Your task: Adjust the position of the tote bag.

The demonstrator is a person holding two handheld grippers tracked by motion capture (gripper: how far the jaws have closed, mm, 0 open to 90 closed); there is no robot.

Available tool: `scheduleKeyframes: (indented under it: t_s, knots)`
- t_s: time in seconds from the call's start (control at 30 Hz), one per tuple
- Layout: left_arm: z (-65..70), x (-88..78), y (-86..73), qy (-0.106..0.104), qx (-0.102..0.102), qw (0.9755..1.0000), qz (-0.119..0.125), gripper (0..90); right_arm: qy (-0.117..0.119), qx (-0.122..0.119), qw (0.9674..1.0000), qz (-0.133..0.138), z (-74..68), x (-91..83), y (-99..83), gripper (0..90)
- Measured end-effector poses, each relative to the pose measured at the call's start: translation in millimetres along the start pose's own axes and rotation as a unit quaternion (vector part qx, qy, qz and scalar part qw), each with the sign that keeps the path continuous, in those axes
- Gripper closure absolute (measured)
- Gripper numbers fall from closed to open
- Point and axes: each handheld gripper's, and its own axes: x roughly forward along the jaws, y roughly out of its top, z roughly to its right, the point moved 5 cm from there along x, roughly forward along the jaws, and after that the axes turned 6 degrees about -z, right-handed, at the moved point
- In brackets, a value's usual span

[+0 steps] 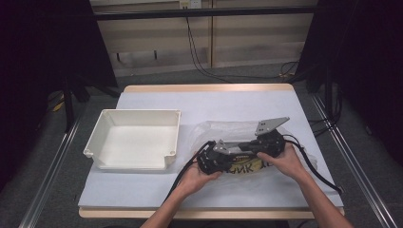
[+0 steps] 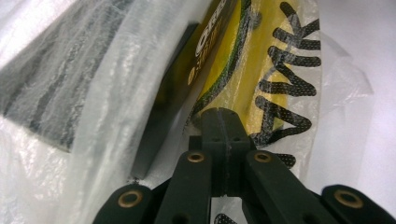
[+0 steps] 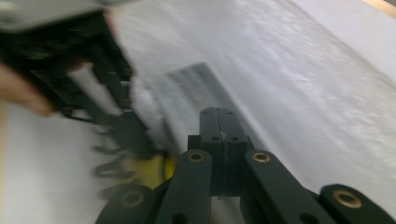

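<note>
A clear plastic bag (image 1: 223,128) lies on the table right of centre. Inside it are a yellow piece with black lettering (image 1: 247,166) (image 2: 261,60) (image 3: 149,170) and a flat dark packet (image 2: 159,107). My left gripper (image 1: 233,159) (image 2: 219,114) is shut, its tips resting against the bag film over the yellow piece. My right gripper (image 1: 247,149) (image 3: 218,112) is also shut and points across the bag toward the left gripper, which appears blurred at the upper left of the right gripper view. I cannot tell whether either one pinches the film.
An empty white bin (image 1: 135,137) stands on the left of the white table sheet (image 1: 204,102). Cables trail from both grippers toward the front edge. Metal rails run along both sides of the table.
</note>
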Motion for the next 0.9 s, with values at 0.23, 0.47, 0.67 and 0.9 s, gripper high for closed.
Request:
scheduleKeyframes:
  t_s: [0.23, 0.47, 0.67, 0.9]
  knots:
    - [-2.8, 4.1, -2.3, -0.001, -0.002, 1.0000, -0.006, 90.0, 0.006, -0.014, 0.9997, -0.019, -14.6, -2.2, -7.5, 90.0]
    - [0.4, 3.6, -3.5, -0.003, 0.007, 0.9999, -0.008, 90.0, -0.008, -0.006, 0.9994, -0.034, -4.4, 9.5, -9.8, 90.0]
    - [10.8, 3.3, -4.3, -0.008, 0.013, 0.9998, -0.009, 90.0, -0.019, 0.033, 0.9991, -0.020, 25.8, 13.3, -5.3, 90.0]
    - [21.3, 2.8, -6.4, -0.018, 0.034, 0.9992, -0.014, 90.0, -0.034, 0.052, 0.9976, -0.029, 55.0, 19.0, -0.2, 90.0]
